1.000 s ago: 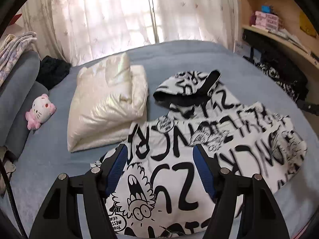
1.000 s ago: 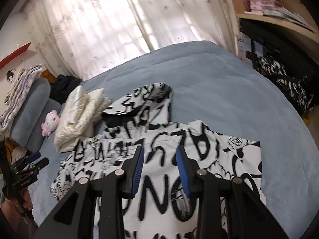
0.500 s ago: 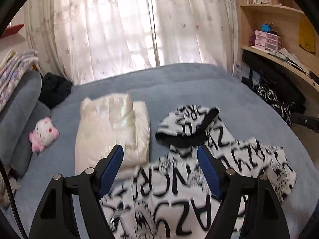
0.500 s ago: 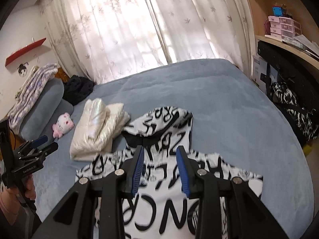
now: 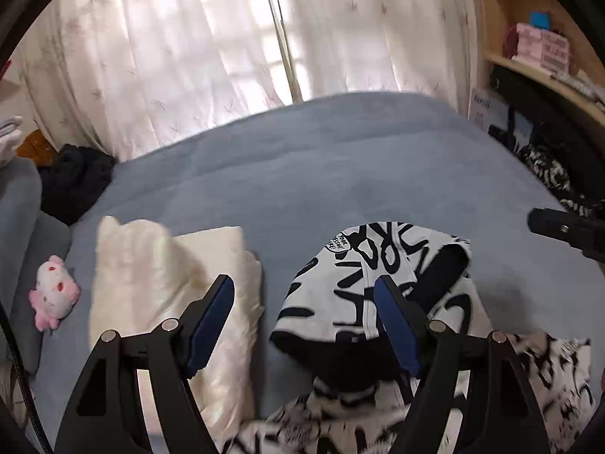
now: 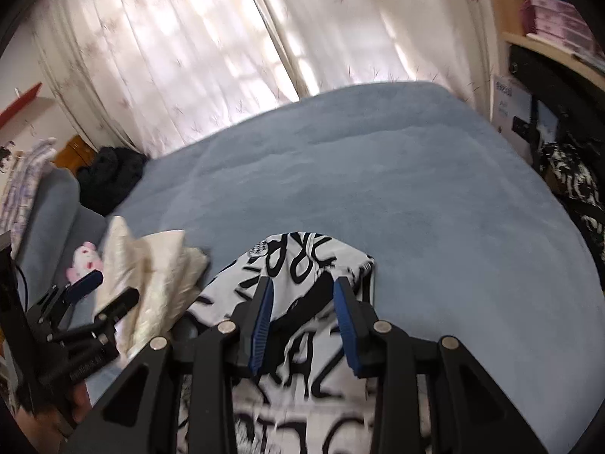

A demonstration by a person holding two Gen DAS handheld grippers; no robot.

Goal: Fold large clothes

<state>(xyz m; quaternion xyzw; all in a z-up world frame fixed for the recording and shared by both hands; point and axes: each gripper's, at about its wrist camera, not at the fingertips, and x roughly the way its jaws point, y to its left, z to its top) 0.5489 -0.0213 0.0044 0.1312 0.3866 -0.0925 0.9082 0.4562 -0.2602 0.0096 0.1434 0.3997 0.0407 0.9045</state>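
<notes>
Setting: a bed [image 5: 340,159] with a blue cover, in front of pale curtains [image 5: 181,49].
Garment: a white hoodie with black graffiti lettering [image 5: 378,272] lies on the bed, hood toward the curtains, body running back under both cameras.
Neighbours: a folded cream garment [image 5: 151,283] lies just left of the hood; a small pink and white plush toy [image 5: 53,291] sits further left.
Left gripper [image 5: 302,317]: fingers spread wide, nothing between them, hovering above the gap between the cream garment and the hood.
Right gripper [image 6: 304,317]: fingers partly apart, above the hood's dark opening, not pinching the cloth.
Step in hand: probably reaching for the hood to fold it down onto the body.
Doing it well: take the hood's two outer corners, one per gripper, pinch only the hood layers, and keep clear of the cream garment.
Writing: a round badge on the hood reads roughly "YOUR MESSAGE HERE"; the large letters are too broken up to read.
</notes>
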